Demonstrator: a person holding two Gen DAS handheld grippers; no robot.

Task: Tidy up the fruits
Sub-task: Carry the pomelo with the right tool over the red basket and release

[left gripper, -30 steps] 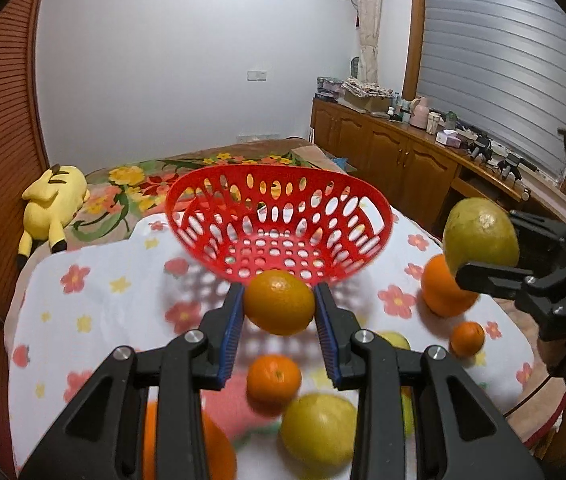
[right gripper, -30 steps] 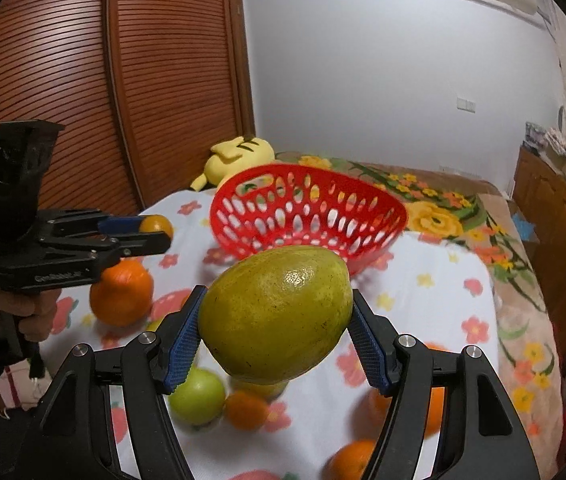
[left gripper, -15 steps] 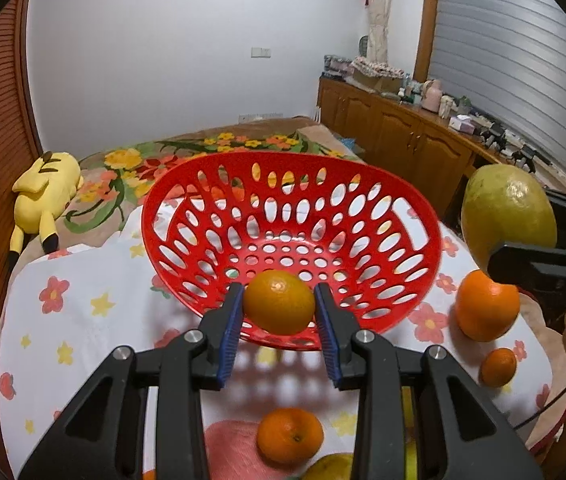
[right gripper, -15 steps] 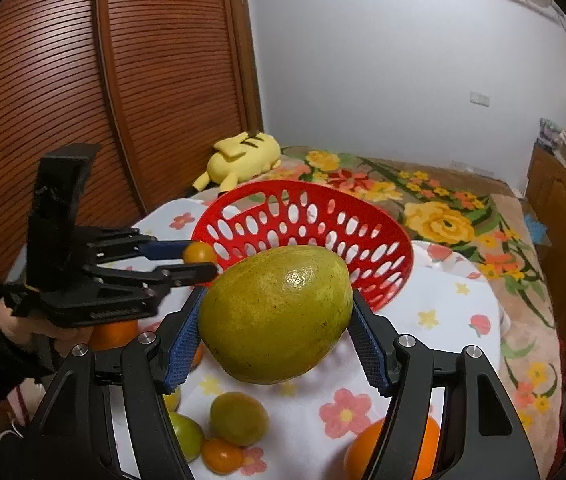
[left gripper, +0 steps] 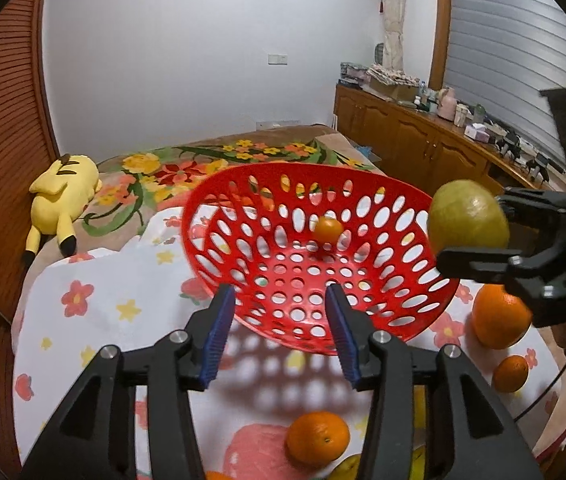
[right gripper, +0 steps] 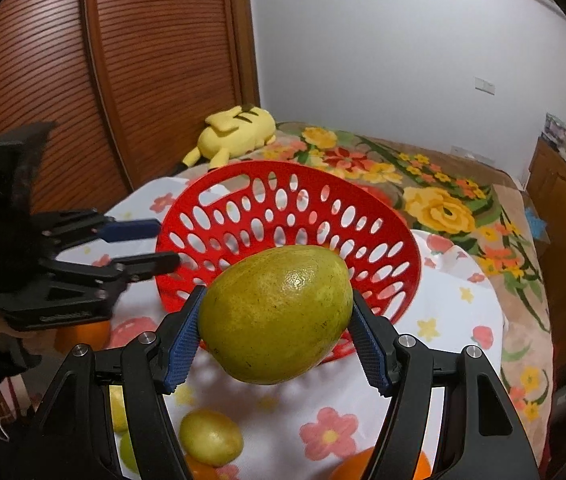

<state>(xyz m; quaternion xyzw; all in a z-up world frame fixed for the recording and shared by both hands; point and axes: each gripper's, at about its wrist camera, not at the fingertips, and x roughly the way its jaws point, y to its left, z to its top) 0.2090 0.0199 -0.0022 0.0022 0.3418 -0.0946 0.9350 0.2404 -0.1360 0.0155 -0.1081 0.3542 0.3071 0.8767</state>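
So far only one small orange point(left gripper: 328, 230) lies in the red basket point(left gripper: 419, 312), the left gripper point(left gripper: 279, 334) jaws are opening with nothing between them, the right gripper point(right gripper: 277, 338) pinches a big green fruit point(right gripper: 277, 314), and several oranges point(left gripper: 499, 316) wait on the bed

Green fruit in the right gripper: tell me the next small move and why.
Probably carry the green fruit forward over the red basket before letting go. The right gripper clamps it just short of the near rim, while the left gripper, jaws opening and empty, has an orange already in the basket.
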